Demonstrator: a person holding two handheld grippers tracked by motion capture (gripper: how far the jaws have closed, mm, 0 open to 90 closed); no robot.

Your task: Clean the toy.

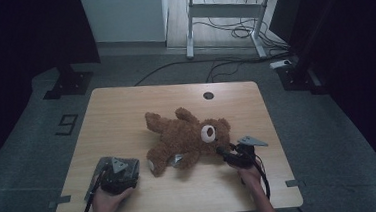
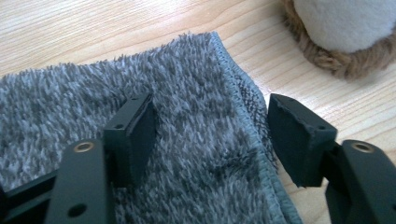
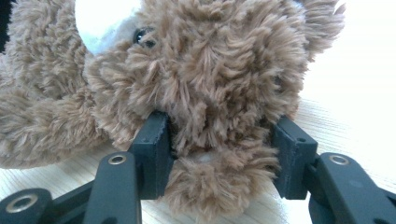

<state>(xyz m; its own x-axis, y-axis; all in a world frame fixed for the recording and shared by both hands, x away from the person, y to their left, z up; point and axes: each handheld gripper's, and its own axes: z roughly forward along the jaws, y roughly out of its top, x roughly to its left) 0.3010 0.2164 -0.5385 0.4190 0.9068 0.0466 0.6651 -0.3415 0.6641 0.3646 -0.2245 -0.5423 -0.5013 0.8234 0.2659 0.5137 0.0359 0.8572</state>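
A brown teddy bear lies on its back in the middle of the wooden table, head toward the right. My right gripper comes in from the right, and in the right gripper view its pads press into the fur on both sides of the bear's head. A grey fluffy cloth lies flat at the front left. My left gripper stands over it, jaws apart: one pad over the cloth, the other just past its stitched edge. A bear paw sits beyond the cloth.
A round cable hole sits near the table's far edge. Behind the table stand a white desk frame, floor cables and dark stand bases. Bare wood lies at the table's far left.
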